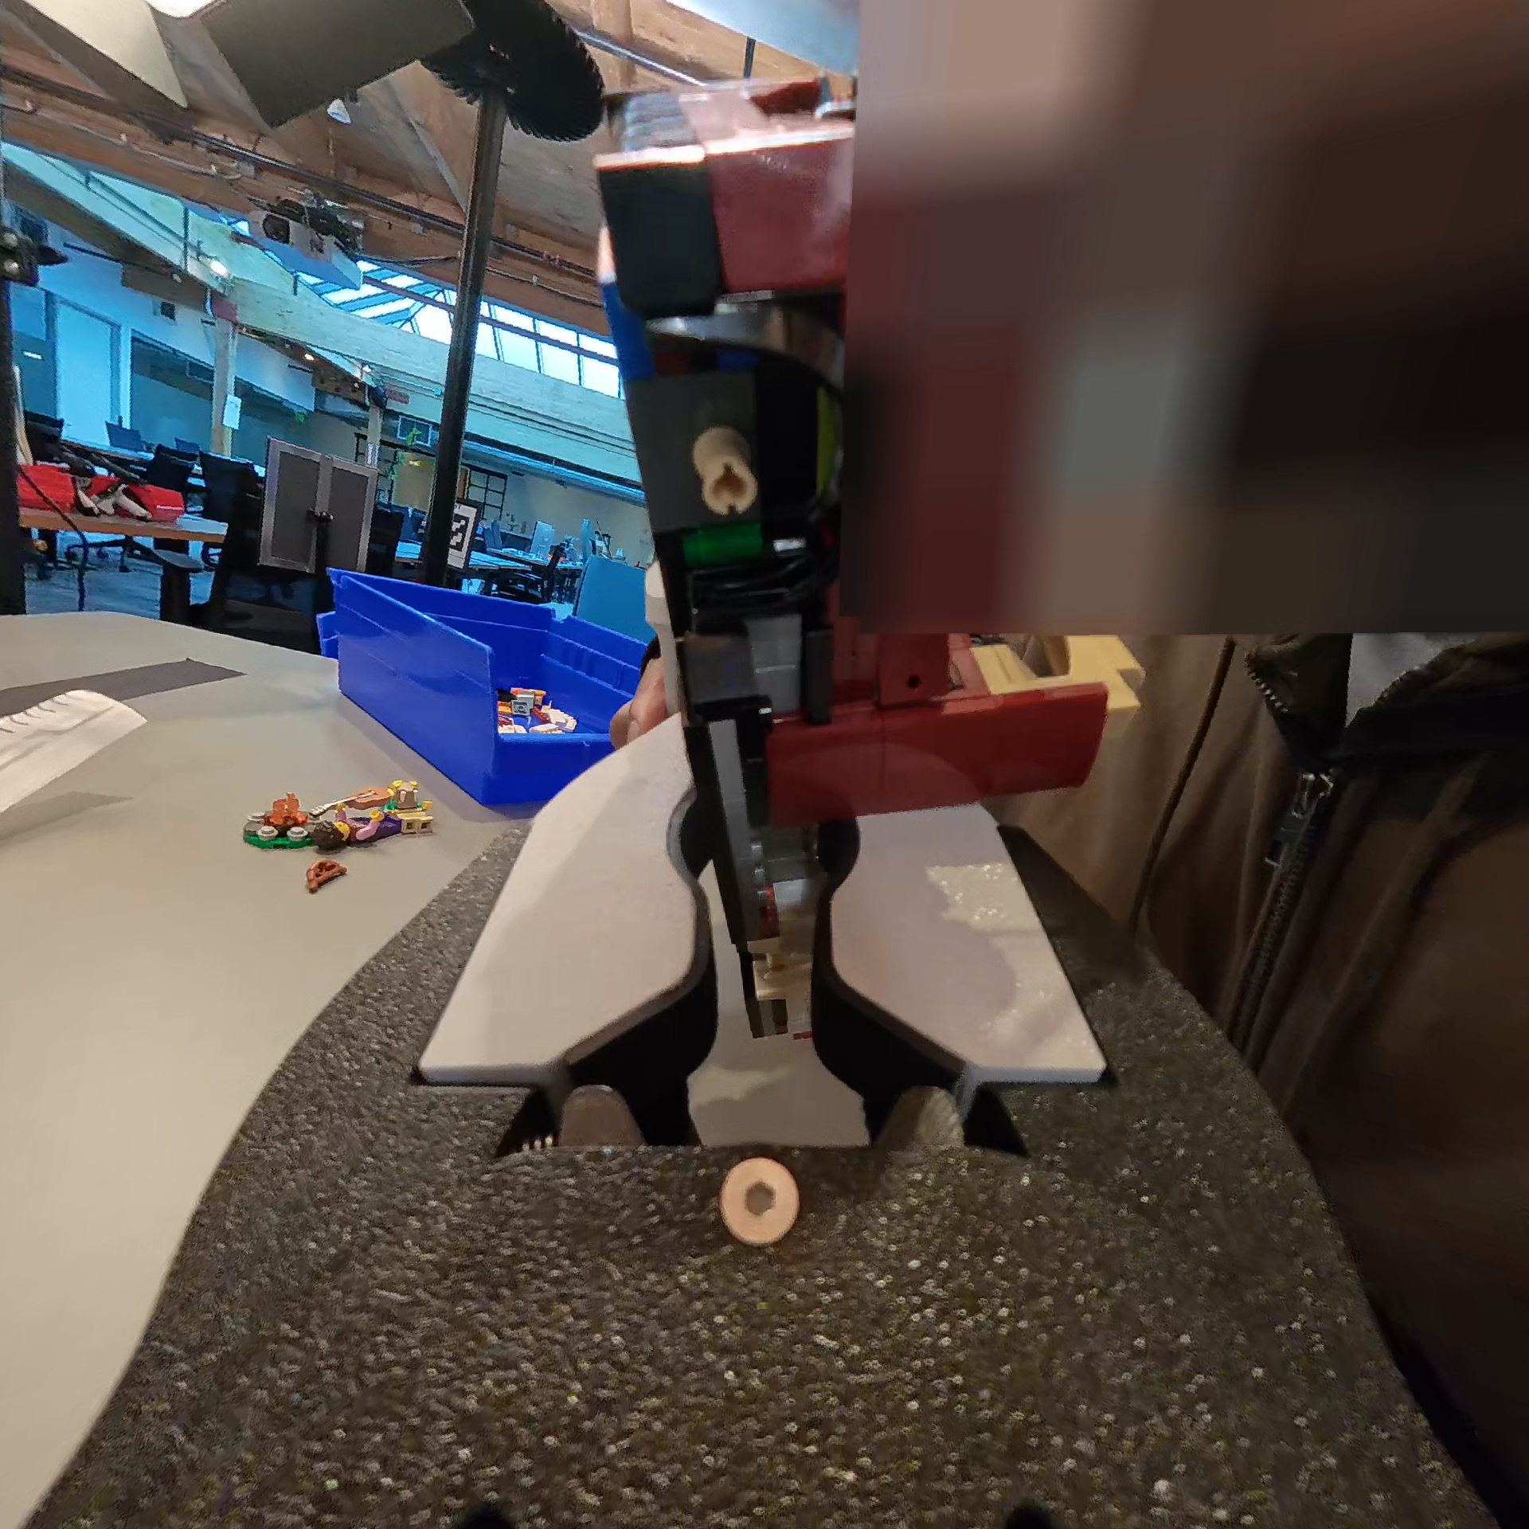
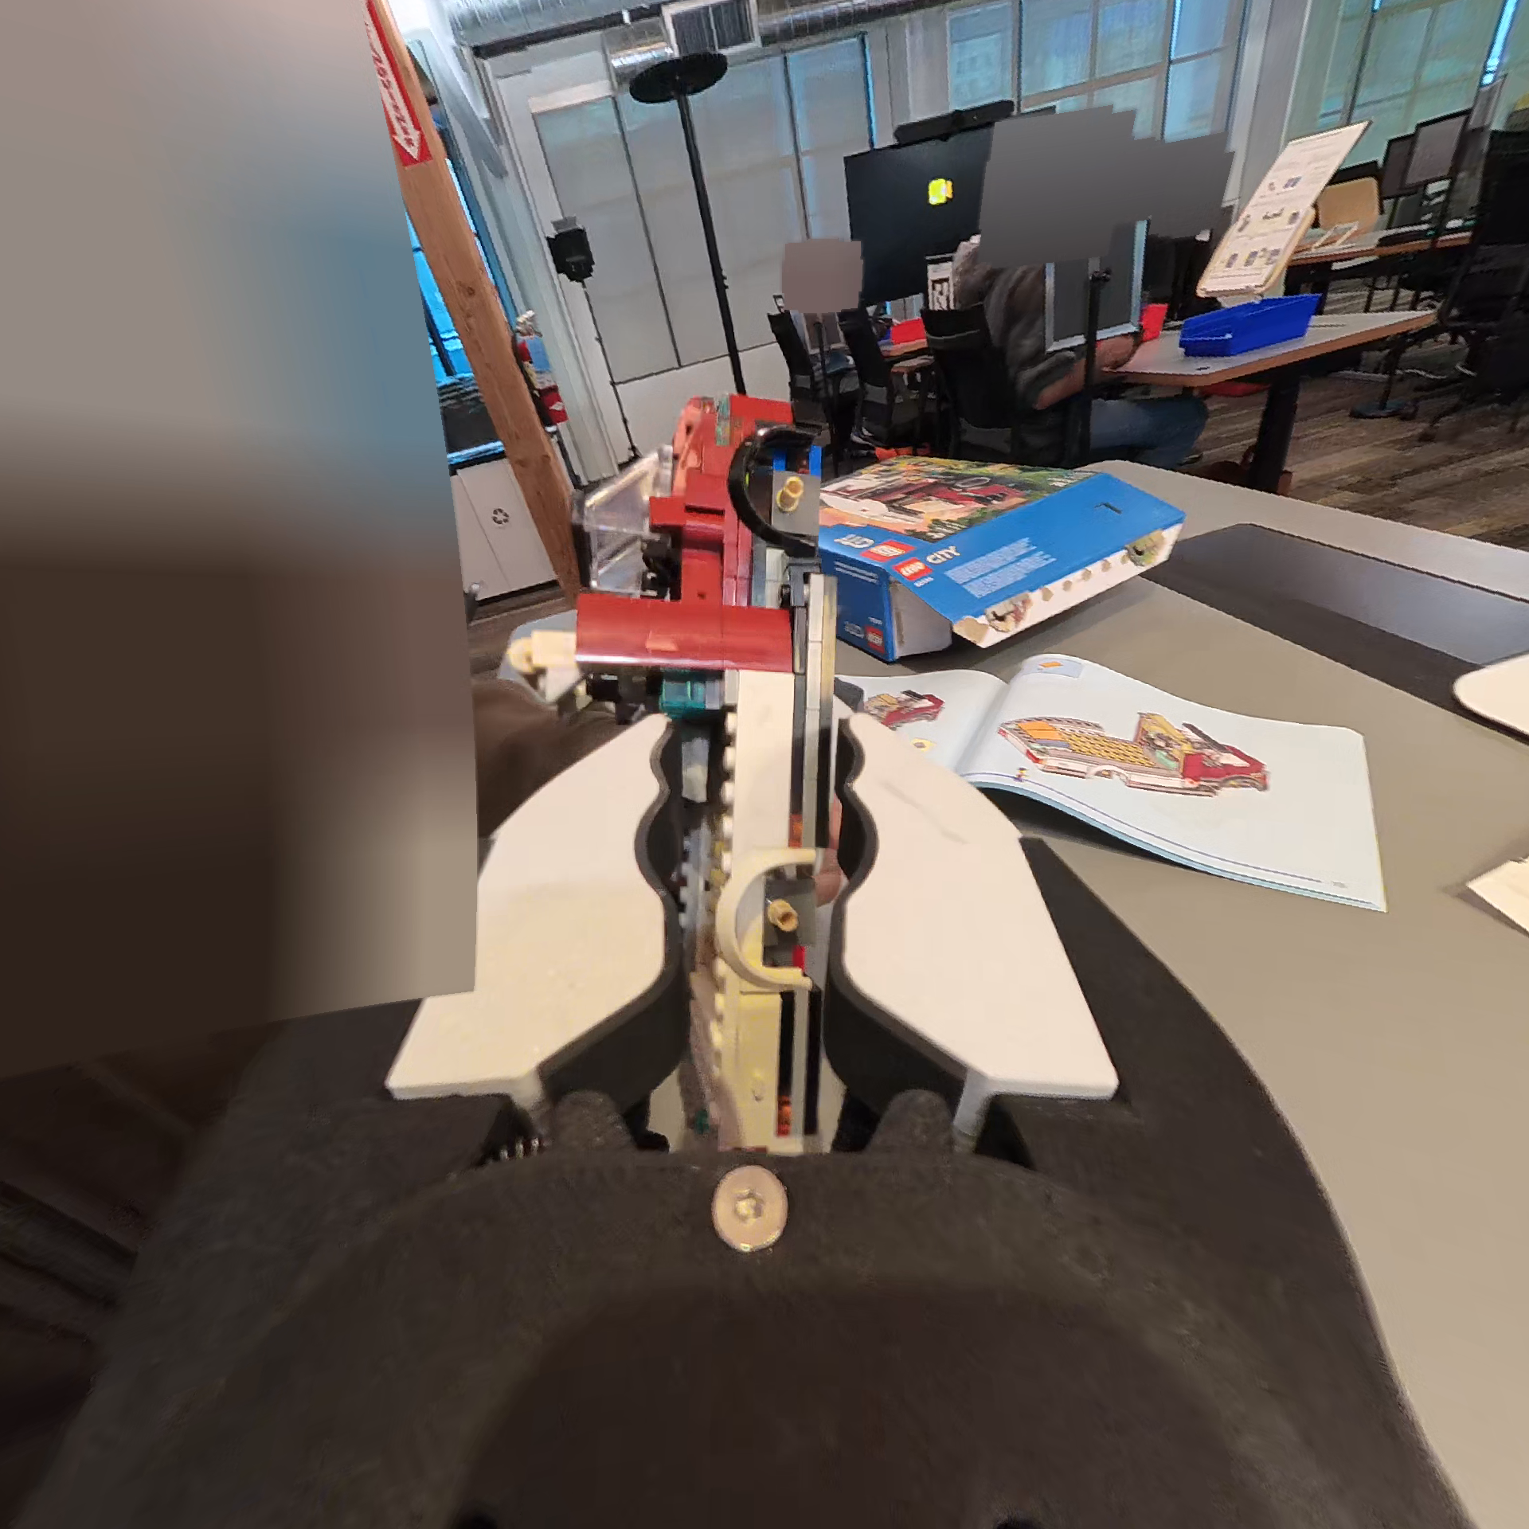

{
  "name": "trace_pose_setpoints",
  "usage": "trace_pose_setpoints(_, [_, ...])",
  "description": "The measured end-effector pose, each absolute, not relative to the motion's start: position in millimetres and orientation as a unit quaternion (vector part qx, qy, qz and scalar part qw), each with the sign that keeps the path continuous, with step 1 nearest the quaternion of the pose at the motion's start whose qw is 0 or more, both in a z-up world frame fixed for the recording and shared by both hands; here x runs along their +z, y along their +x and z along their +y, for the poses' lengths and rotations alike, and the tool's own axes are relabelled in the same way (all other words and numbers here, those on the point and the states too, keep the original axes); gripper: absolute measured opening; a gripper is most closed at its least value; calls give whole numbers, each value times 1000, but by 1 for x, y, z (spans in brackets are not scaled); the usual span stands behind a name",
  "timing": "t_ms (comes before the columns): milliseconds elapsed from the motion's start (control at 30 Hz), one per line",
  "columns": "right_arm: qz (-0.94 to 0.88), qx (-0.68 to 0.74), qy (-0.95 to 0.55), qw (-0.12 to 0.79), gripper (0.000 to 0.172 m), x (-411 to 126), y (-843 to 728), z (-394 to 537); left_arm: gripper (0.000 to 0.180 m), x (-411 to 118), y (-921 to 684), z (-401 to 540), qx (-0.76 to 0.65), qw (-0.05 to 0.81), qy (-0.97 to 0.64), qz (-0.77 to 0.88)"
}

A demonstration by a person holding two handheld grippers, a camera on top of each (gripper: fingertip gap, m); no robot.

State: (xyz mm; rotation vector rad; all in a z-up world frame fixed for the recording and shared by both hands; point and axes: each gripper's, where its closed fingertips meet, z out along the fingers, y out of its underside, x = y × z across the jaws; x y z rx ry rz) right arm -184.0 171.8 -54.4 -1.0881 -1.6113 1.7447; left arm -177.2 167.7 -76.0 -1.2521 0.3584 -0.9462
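Dark-red, black and white toy-brick vehicle model (image 2: 745, 745) stands on edge above the grey bench (image 2: 1241, 1034), gripped narrowly by the left tool (image 1: 757, 836) and sitting between the right tool's (image 2: 749, 745) fingers.

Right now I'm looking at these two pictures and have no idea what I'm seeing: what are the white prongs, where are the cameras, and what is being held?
There is no robot here. A person holds two hand tools, each with two white fingers and a camera looking along them.

The left tool's camera gives one picture, the right tool's the other. Both grip the same toy-brick vehicle, dark red, black and cream, turned on its side.

On the grey table lie a blue bin with loose bricks and a small brick scene. The right view shows the blue box and an open instruction booklet.
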Motion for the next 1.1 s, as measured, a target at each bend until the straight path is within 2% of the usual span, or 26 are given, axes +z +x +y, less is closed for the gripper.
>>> trace_pose_setpoints(467, [-581, 625, -460, 248, 35, -71, -196, 191, 22, -86, -188, 183, -510, 636, -575, 62])
trace_pose_setpoints(1100, [-561, 644, -472, 219, 33, -71, -197, 198, 22, -93, -175, 184, -483, 624, -608, 89])
